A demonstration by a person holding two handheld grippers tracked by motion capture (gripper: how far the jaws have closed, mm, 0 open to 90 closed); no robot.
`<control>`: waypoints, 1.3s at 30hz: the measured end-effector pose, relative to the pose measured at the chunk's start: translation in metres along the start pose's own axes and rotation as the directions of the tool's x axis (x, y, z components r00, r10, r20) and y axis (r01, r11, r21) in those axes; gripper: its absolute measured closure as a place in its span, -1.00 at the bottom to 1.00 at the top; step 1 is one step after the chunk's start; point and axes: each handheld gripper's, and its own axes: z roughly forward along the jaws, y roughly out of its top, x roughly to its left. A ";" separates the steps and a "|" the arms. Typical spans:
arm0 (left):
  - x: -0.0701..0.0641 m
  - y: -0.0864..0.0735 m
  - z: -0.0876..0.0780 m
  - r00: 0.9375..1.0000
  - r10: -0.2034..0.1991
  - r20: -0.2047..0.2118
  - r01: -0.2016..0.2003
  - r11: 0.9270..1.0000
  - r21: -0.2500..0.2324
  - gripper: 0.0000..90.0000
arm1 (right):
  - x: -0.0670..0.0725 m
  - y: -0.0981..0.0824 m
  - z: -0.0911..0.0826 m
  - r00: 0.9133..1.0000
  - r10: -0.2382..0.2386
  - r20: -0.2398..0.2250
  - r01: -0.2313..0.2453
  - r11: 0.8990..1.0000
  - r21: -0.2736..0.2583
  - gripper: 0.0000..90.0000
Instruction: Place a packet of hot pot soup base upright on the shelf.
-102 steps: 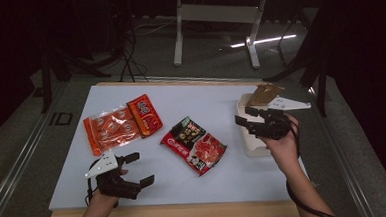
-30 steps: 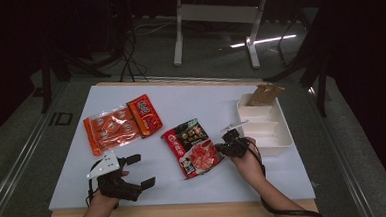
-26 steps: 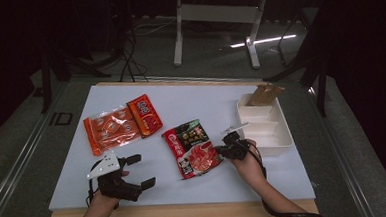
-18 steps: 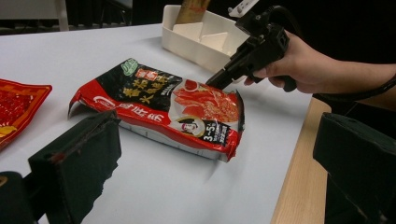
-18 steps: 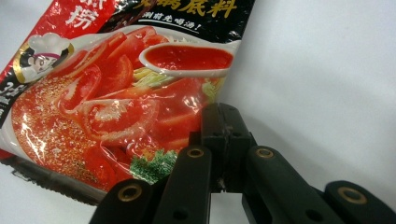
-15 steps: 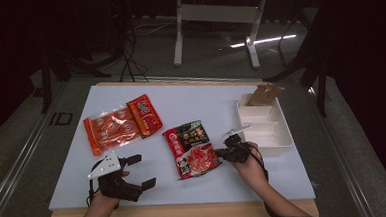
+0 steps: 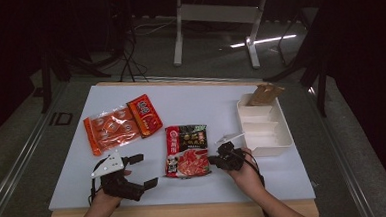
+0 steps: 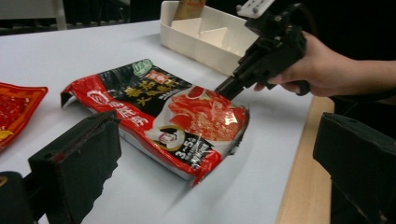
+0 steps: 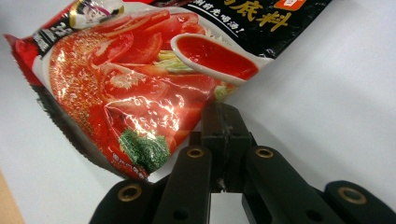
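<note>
High view, from left to right: the left gripper (image 7: 143, 170) rests near the front edge of the white table (image 7: 200, 95), jaws spread wide with nothing between them. Behind it lie two orange-red snack packets (image 7: 122, 124), side by side and touching. At the middle of the table sits the red and black soup base packet (image 7: 186, 150), flat on the surface with its long side running away from the person. The right gripper (image 7: 213, 160) meets the packet's near right edge; in the right gripper view its jaws are pressed fully together, pinching that edge of the packet (image 9: 140, 93). Farther right stands a white divided tray (image 7: 282, 134), with a brown packet (image 7: 263, 94) leaning in its far compartment.
</note>
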 end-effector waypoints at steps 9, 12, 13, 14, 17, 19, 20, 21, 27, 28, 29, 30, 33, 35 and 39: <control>0.003 0.008 -0.001 0.998 -0.057 0.020 0.057 0.998 0.011 -0.97 | -0.003 0.000 -0.019 1.000 0.019 -0.021 -0.020 0.998 -0.057 1.00; 0.004 0.013 -0.002 0.998 -0.063 0.000 0.063 0.997 0.048 -0.97 | -0.002 0.000 -0.028 0.999 0.024 -0.023 -0.026 0.995 -0.093 1.00; 0.004 0.015 -0.002 0.998 -0.060 -0.002 0.060 0.997 0.052 -0.97 | -0.001 0.000 -0.038 0.999 0.024 -0.026 -0.027 0.992 -0.125 0.98; 0.004 0.016 -0.002 0.998 -0.059 -0.008 0.060 0.996 0.062 -0.97 | -0.001 0.000 -0.038 0.999 0.024 -0.026 -0.027 0.992 -0.125 0.98; 0.006 0.019 0.000 0.998 -0.062 -0.004 0.062 0.994 0.086 -0.97 | 0.002 -0.001 -0.053 1.000 0.021 -0.014 -0.023 0.984 -0.175 0.87; 0.008 0.020 0.002 0.998 -0.064 0.000 0.064 0.994 0.090 -0.97 | 0.002 -0.002 -0.057 1.000 0.019 -0.013 -0.021 0.982 -0.190 0.85; 0.008 0.022 0.004 0.998 -0.063 -0.003 0.064 0.994 0.093 -0.97 | 0.003 -0.003 -0.059 1.000 0.020 -0.010 -0.022 0.980 -0.197 0.82; 0.009 0.023 0.005 0.998 -0.059 -0.002 0.059 0.994 0.094 -0.97 | 0.004 -0.004 -0.063 1.000 0.019 -0.007 -0.020 0.978 -0.209 0.82; 0.017 0.031 0.015 0.998 -0.059 0.000 0.058 0.992 0.115 -0.93 | 0.011 -0.010 -0.083 0.999 0.003 0.037 0.007 0.960 -0.281 0.55; 0.018 0.032 0.017 0.998 -0.058 -0.002 0.057 0.991 0.121 -0.93 | 0.012 -0.011 -0.085 0.999 -0.001 0.047 0.015 0.956 -0.292 0.48; 0.019 0.033 0.019 0.999 -0.053 -0.005 0.053 0.990 0.131 -0.93 | 0.013 -0.011 -0.086 0.999 -0.003 0.054 0.019 0.953 -0.303 0.40; 0.020 0.034 0.021 0.999 -0.052 -0.006 0.053 0.989 0.137 -0.91 | 0.014 -0.012 -0.088 0.998 -0.006 0.060 0.024 0.949 -0.314 0.32; 0.023 0.037 0.025 0.999 -0.037 -0.013 0.039 0.987 0.158 -0.85 | 0.017 -0.012 -0.091 0.999 -0.009 0.053 0.026 0.940 -0.341 0.07; 0.024 0.038 0.026 0.999 -0.026 -0.020 0.029 0.986 0.166 -0.83 | 0.019 -0.014 -0.093 0.999 -0.009 0.047 0.025 0.933 -0.359 -0.10; 0.031 0.042 0.031 0.999 -0.047 -0.011 0.048 0.982 0.180 -0.82 | 0.021 -0.016 -0.101 1.000 -0.002 0.028 0.013 0.914 -0.405 -0.49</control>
